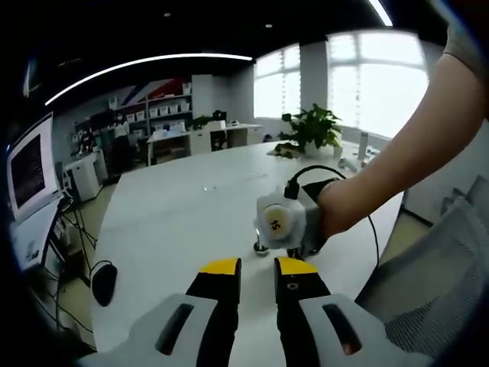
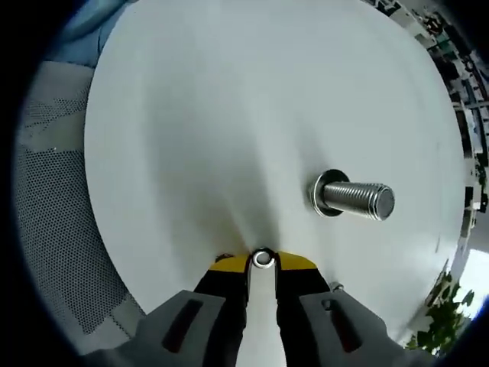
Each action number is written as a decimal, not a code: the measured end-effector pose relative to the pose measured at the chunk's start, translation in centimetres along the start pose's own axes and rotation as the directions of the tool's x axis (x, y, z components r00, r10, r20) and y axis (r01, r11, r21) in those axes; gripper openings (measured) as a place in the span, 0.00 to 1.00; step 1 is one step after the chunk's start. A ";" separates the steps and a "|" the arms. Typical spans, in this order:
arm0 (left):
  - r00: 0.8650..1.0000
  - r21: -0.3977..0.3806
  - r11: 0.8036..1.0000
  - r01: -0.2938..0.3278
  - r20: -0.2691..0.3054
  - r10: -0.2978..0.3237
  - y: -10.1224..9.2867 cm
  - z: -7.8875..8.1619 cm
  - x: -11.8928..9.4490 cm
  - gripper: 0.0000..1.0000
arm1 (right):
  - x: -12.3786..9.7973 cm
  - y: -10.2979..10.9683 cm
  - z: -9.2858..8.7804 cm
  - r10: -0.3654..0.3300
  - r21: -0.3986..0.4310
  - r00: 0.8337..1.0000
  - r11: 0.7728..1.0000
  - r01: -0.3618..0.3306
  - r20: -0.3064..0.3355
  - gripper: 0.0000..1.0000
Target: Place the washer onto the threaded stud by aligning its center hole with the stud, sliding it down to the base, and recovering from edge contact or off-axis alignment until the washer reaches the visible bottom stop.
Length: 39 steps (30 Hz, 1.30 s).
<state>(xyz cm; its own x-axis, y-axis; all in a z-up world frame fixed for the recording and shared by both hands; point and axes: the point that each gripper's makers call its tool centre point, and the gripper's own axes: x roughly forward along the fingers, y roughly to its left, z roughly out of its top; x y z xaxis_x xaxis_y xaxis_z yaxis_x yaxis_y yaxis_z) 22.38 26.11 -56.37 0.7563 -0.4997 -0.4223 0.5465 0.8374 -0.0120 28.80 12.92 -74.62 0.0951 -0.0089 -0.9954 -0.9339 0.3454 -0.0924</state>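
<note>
Risk, misalignment: the washer [image 2: 263,259] is pinched at its edge between the yellow tips of the right gripper [image 2: 263,261], well apart from the threaded stud [image 2: 357,199]; if it is brought in tilted, the hole could catch on the top thread and jam.
Risk, slip: only a small part of the washer is gripped, so it could be knocked loose by edge contact and dropped on the desk [image 2: 229,115].
Risk, stud: the stud appears to stand on its own flanged base toward one edge of the desk, so it may be tipped by a sideways push.
Left gripper [image 1: 257,267]: jaws parted by a narrow gap, nothing held, hovering over the near edge of the desk.
Count, washers: one held; a second ring at the stud's base cannot be told from a flange.
Count, studs: one.
Count, grippers: two.
</note>
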 end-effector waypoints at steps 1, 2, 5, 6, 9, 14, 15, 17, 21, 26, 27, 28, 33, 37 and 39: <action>1.000 0.000 1.000 0.000 0.001 0.000 0.0 0.0 0.0 0.15 | 0.1 -0.2 0.0 0.023 0.041 0.999 0.999 -0.024 0.029 0.14; 1.000 0.000 1.000 0.000 0.001 0.000 0.0 0.0 0.0 0.15 | 0.1 -0.3 0.0 0.033 0.049 0.998 0.998 -0.035 0.046 0.14; 1.000 -0.003 1.000 -0.001 0.003 0.001 0.0 0.1 0.0 0.15 | 0.0 -0.3 -0.2 0.038 0.032 0.996 0.999 -0.041 0.082 0.14; 1.000 -0.004 1.000 -0.002 0.003 0.002 0.1 0.1 0.0 0.15 | 0.0 -0.4 -0.2 0.039 0.040 0.995 0.998 -0.043 0.096 0.14; 1.000 -0.005 1.000 -0.002 0.002 0.002 0.1 0.0 0.0 0.15 | 0.0 -0.4 -0.1 0.045 0.063 0.991 0.997 -0.053 0.123 0.14; 1.000 0.010 1.000 -0.005 0.004 0.005 0.1 0.2 0.1 0.15 | 0.0 0.0 0.0 0.001 -0.020 0.997 1.000 0.001 0.082 0.14; 1.000 0.009 1.000 -0.004 0.005 0.004 0.0 0.2 0.1 0.15 | 0.1 0.0 0.1 -0.004 -0.028 0.997 1.000 0.007 0.077 0.14; 1.000 0.012 1.000 -0.005 0.004 0.005 0.1 0.2 0.1 0.15 | 0.2 -0.1 0.2 -0.007 -0.025 0.998 1.000 0.009 0.063 0.14; 1.000 0.014 1.000 -0.006 0.005 0.006 0.1 0.2 0.1 0.15 | 0.1 -0.3 0.0 0.017 0.046 0.996 0.999 -0.021 0.088 0.14; 1.000 0.006 1.000 -0.010 0.008 0.010 0.2 0.2 0.0 0.15 | 0.0 -0.3 -0.2 0.012 0.057 0.990 0.998 -0.020 0.143 0.14; 1.000 0.004 1.000 -0.011 0.010 0.011 0.2 0.3 0.0 0.15 | 0.0 -0.4 -0.2 0.012 0.073 0.988 0.997 -0.023 0.155 0.14; 1.000 0.003 1.000 -0.012 0.011 0.012 0.2 0.3 -0.1 0.15 | 0.0 -0.4 -0.2 0.013 0.078 0.987 0.997 -0.026 0.159 0.14; 1.000 0.000 1.000 -0.014 0.014 0.014 0.3 0.3 -0.1 0.15 | 0.0 -0.4 -0.2 0.021 0.110 0.984 0.993 -0.041 0.177 0.14; 1.000 -0.001 1.000 -0.018 0.020 0.018 0.4 0.5 -0.2 0.15 | 0.0 -0.6 -0.3 0.019 0.130 0.982 0.991 -0.044 0.187 0.13; 1.000 -0.006 1.000 -0.020 0.022 0.020 0.5 0.5 -0.3 0.15 | -0.1 -0.6 -0.6 0.009 0.125 0.983 0.992 -0.033 0.183 0.13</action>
<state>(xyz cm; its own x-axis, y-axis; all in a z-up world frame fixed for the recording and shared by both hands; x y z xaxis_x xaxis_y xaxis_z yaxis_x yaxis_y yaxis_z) 22.60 26.53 -55.84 0.7748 -0.4877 -0.4023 0.5293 0.8484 -0.0091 29.16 12.14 -74.47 0.1478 0.1658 -0.9750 -0.8862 0.4598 -0.0561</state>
